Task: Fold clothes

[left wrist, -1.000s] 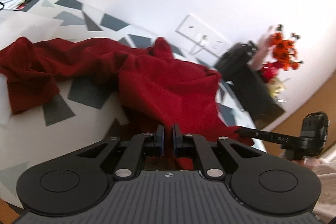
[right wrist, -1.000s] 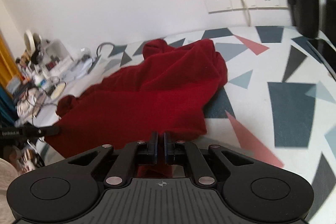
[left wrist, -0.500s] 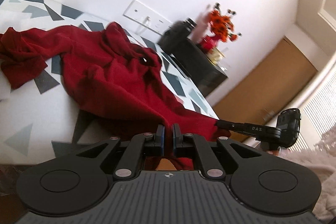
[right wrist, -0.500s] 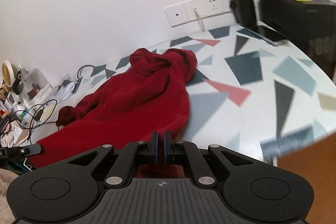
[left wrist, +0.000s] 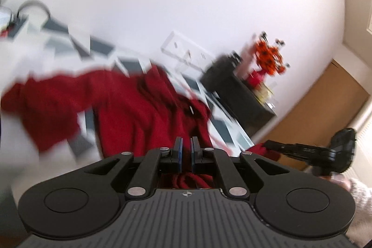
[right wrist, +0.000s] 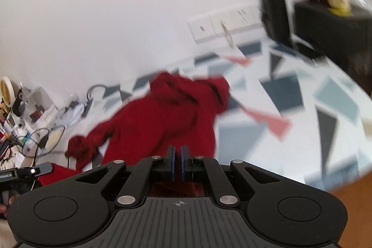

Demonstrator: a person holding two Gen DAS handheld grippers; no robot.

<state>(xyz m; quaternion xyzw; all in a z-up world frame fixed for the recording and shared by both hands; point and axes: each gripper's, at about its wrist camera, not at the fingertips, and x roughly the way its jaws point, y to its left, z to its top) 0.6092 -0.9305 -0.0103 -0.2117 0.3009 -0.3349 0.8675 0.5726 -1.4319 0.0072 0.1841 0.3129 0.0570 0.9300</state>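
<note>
Home room, patterned tablecloth (right wrist: 286, 94), flower vase (left wrist: 258, 78) (blurred), wall sockets (right wrist: 223, 24)

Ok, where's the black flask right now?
In the right wrist view the black flask stands upright at the upper right, against the wall by the wall sockets, left of the black cabinet.

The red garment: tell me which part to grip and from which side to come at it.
Grip the near hem of the red garment, one corner per gripper, coming in from the near table edge. That edge lies nearest and fairly straight, while the far end is bunched into folds. The left gripper and right gripper already sit shut on that hem.
</note>
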